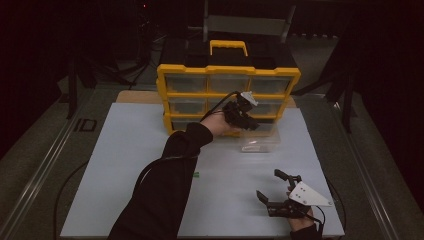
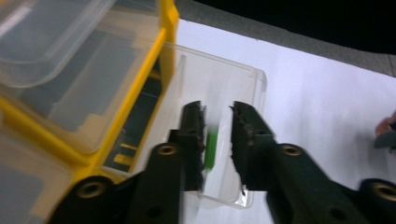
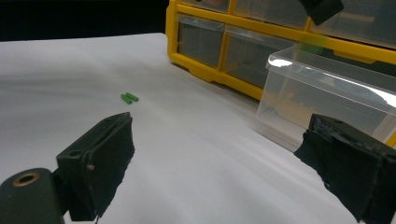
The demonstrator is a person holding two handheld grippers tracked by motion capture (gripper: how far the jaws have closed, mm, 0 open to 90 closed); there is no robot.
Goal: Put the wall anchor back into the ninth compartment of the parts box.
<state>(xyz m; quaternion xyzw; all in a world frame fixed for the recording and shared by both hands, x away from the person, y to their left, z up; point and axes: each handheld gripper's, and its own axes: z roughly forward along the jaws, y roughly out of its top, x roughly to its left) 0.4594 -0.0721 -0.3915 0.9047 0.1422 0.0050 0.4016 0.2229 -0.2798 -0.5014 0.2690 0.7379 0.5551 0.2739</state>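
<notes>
A yellow organizer (image 1: 227,71) with clear drawers stands at the back of the white table. Its bottom right drawer (image 1: 260,142) is pulled out onto the table. My left gripper (image 1: 247,122) hovers over that drawer, jaws slightly apart. In the left gripper view the gripper (image 2: 218,126) is open above the drawer (image 2: 224,88), and a blurred green piece (image 2: 212,149) lies loose just below the jaws. The right gripper view shows the same green blur (image 3: 312,46) above the drawer (image 3: 327,93). My right gripper (image 1: 270,186) is open and holds nothing, low over the table's front right.
Two small green pieces (image 3: 129,98) lie side by side on the white table (image 3: 196,140), left of the drawer; they show as a green speck (image 1: 196,175) in the high view. A black and yellow case (image 1: 228,48) sits behind the organizer. Dark floor surrounds the table.
</notes>
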